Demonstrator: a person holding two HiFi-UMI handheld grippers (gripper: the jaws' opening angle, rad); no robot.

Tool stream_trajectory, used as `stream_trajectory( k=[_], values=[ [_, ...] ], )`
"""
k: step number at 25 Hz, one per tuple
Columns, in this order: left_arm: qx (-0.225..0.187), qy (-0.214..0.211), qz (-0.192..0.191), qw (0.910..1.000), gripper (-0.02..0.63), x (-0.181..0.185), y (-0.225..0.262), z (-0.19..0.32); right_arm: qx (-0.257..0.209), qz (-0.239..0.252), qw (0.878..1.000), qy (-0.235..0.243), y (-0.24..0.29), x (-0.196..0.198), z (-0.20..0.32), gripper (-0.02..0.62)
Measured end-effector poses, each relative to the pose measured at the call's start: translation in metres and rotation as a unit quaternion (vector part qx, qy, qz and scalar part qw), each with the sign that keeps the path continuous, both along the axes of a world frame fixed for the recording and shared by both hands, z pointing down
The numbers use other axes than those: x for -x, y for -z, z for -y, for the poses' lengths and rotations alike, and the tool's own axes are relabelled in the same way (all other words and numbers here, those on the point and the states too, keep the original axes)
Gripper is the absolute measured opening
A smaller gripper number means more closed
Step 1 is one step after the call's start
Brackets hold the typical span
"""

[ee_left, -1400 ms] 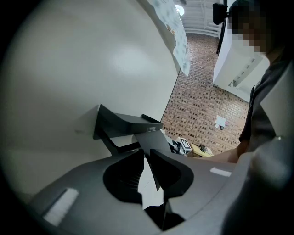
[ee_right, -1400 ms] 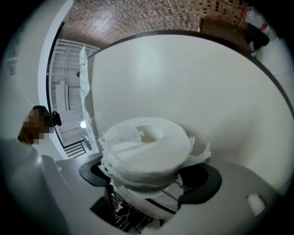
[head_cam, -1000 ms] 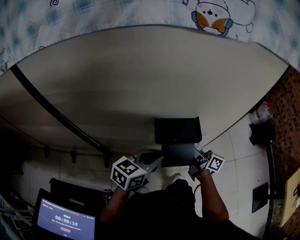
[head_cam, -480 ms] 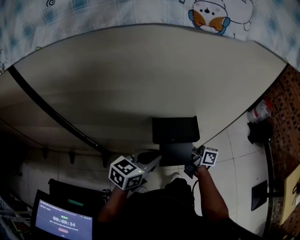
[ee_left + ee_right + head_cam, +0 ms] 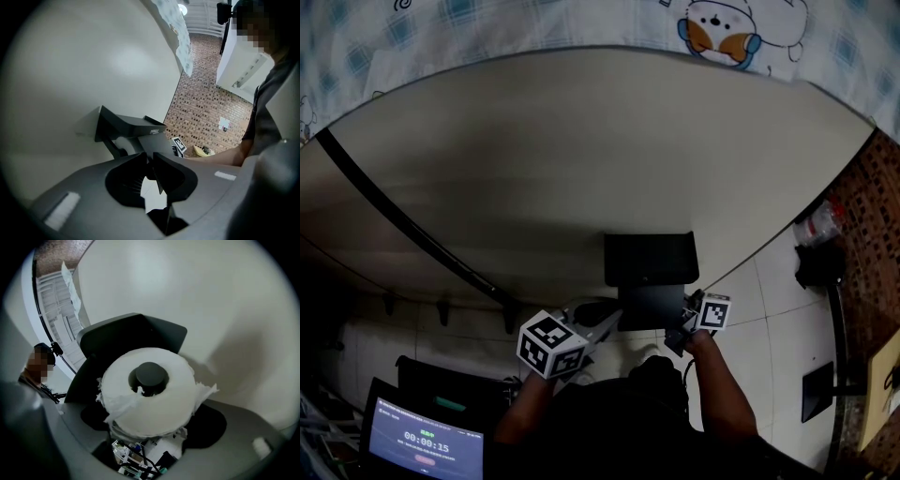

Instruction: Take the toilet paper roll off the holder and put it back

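Observation:
A black holder [image 5: 651, 259] is fixed to the pale wall, and its shelf shows dark in the right gripper view [image 5: 131, 333]. The white toilet paper roll [image 5: 154, 404] sits on the holder's dark peg [image 5: 148, 376], which fills the core. My right gripper [image 5: 152, 430] has its jaws spread wide around the roll, with the roll pressed between them; loose torn paper hangs at both sides. In the head view the right gripper [image 5: 680, 328] is just under the holder. My left gripper [image 5: 150, 164] is shut and empty, a little to the left of the holder [image 5: 126, 124].
A black strip [image 5: 403, 220] runs diagonally down the wall. Patterned cloth [image 5: 581, 23] hangs above it. A screen with a timer [image 5: 422, 442] stands at the lower left. Brick-patterned flooring [image 5: 872, 216] and a dark object [image 5: 820, 262] lie to the right.
My right gripper has shifted slightly left and up, closer under the holder. The left gripper has barely moved.

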State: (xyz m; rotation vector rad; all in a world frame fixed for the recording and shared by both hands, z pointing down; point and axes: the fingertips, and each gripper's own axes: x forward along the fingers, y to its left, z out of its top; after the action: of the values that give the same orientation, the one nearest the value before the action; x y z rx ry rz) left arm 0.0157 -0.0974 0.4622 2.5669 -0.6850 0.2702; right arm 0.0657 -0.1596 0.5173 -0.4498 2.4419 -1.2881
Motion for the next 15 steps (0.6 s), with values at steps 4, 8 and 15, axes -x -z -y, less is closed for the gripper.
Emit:
stream_trajectory(
  k=[4,8,15],
  values=[
    [-0.001,0.006,-0.011,0.9999,0.066,-0.001,0.0,0.003,0.006,-0.013,1.0,-0.008,-0.008,-0.008,-0.001,0.431],
    [-0.003,0.018,-0.003,0.9998,0.063,0.002,-0.006,0.005,0.001,-0.059,0.997,-0.042,-0.019,-0.035,0.002,0.463],
    [0.001,0.039,0.013,0.9992,0.043,0.005,-0.015,0.014,-0.021,-0.08,0.989,-0.121,-0.006,-0.094,0.001,0.474]
  ],
)
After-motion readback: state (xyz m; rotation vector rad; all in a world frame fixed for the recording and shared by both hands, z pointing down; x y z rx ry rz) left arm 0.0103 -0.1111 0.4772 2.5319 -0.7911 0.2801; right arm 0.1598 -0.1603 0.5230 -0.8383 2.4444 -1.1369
